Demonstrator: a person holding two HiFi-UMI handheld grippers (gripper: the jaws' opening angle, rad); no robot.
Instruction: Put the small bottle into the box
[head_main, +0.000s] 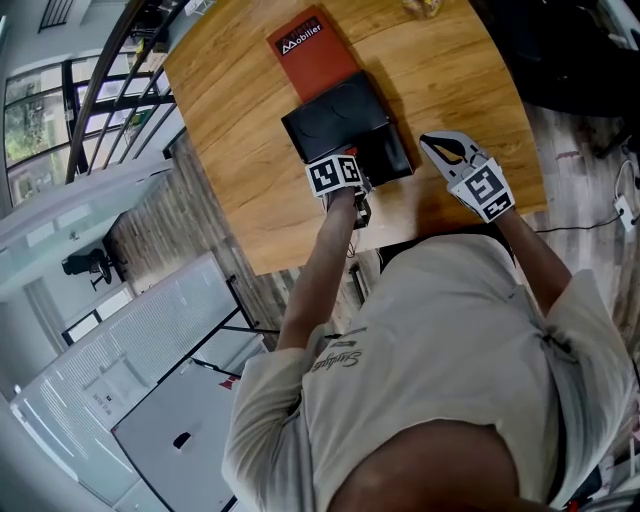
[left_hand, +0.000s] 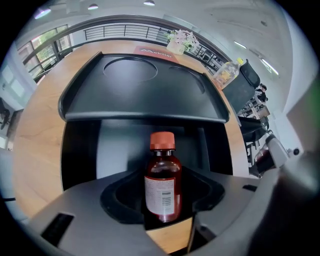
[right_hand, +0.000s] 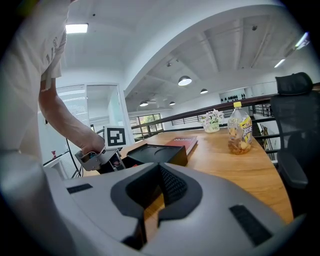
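Note:
The small brown bottle (left_hand: 162, 182) has an orange cap and a white label. It stands upright between the jaws of my left gripper (left_hand: 162, 200), which is shut on its body. This gripper (head_main: 348, 165) holds it at the near edge of the open black box (head_main: 345, 130); in the left gripper view a black moulded insert (left_hand: 145, 95) with round hollows lies just beyond the bottle. My right gripper (head_main: 442, 147) hovers over the table to the right of the box. Its jaws (right_hand: 159, 172) are shut with nothing between them.
A red lid (head_main: 312, 50) with white print lies on the wooden table (head_main: 230, 120) behind the box. A clear snack bottle (right_hand: 239, 129) and a small flower pot (right_hand: 212, 120) stand farther back. A black office chair (right_hand: 295, 125) is at the right.

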